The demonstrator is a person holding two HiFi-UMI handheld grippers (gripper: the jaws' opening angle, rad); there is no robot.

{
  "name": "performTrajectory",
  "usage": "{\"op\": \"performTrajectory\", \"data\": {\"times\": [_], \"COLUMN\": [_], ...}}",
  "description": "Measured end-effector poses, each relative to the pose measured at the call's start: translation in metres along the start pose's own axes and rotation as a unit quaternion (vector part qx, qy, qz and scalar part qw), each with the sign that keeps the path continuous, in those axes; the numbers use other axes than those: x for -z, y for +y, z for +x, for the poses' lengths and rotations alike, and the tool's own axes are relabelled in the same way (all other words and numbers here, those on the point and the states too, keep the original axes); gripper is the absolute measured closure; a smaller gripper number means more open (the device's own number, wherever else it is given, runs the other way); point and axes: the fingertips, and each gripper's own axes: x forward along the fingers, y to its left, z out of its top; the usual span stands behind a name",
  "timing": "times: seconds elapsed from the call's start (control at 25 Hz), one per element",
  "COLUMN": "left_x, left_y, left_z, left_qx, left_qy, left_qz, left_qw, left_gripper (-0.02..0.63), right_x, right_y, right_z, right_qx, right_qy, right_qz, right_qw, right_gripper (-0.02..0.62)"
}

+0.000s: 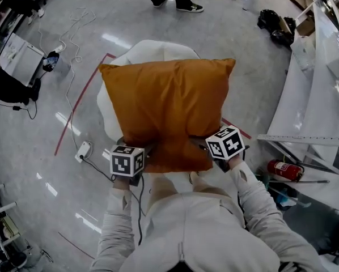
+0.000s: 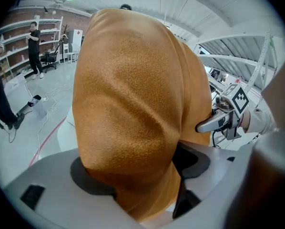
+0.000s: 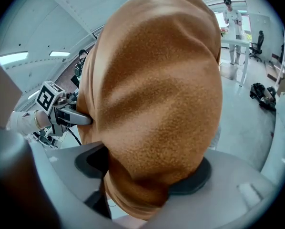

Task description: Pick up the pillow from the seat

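Because the pillow point(image 1: 166, 109) is wide and soft, we hold it by its near edge with both grippers, one toward each lower corner, so it hangs spread out instead of folding. The left gripper point(image 1: 148, 158) is clenched on the orange fabric, which bunches thickly between its jaws. The right gripper point(image 1: 201, 147) grasps the same edge in the same way, with a fat fold of cloth pinched between its jaws. Each gripper view also shows the other gripper biting into the far side of the pillow.

The pillow sits in front of our chest, above the white seat point(image 1: 152, 49), whose rim shows past the top and left edges. We judge it lifted off the seat, though from overhead we cannot see a gap.

No container plays a part here. The seat seems to carry nothing else, though the pillow hides most of it. A power strip point(image 1: 83, 150) and cables lie on the floor point(image 1: 56, 208) around it, and a fire extinguisher point(image 1: 285, 170) lies to the right.
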Motion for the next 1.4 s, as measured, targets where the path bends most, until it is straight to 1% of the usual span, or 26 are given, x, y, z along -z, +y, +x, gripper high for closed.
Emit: {"op": "performTrajectory", "data": {"times": [0.24, 0.4, 0.64, 0.92, 1.16, 1.4], "left_x": [-0.002, 0.004, 0.006, 0.015, 0.020, 0.018], "left_y": [-0.026, -0.037, -0.040, -0.038, -0.038, -0.039], "left_z": [-0.019, -0.031, -0.046, -0.053, -0.052, -0.053], "left_qx": [-0.005, -0.007, -0.022, -0.037, -0.038, -0.037], "left_qy": [-0.029, -0.044, -0.064, -0.071, -0.073, -0.076], "left_qz": [-0.017, -0.027, -0.031, -0.044, -0.053, -0.051], "left_qw": [0.9994, 0.9986, 0.9972, 0.9958, 0.9952, 0.9951], "left_gripper": [0.232, 0.232, 0.232, 0.232, 0.231, 0.232], "right_x": [-0.005, -0.005, -0.009, -0.009, -0.008, -0.010], "right_y": [0.004, 0.012, 0.021, 0.028, 0.029, 0.029], "right_z": [-0.032, -0.046, -0.053, -0.049, -0.047, -0.049], "right_qx": [0.004, 0.009, 0.001, -0.009, -0.010, -0.008], "right_qy": [0.000, 0.002, -0.006, -0.003, 0.003, 0.002], "right_qz": [-0.037, -0.056, -0.077, -0.096, -0.103, -0.104], "right_qw": [0.999, 0.998, 0.997, 0.995, 0.995, 0.994], "right_gripper": [0.258, 0.256, 0.258, 0.259, 0.259, 0.259]}}
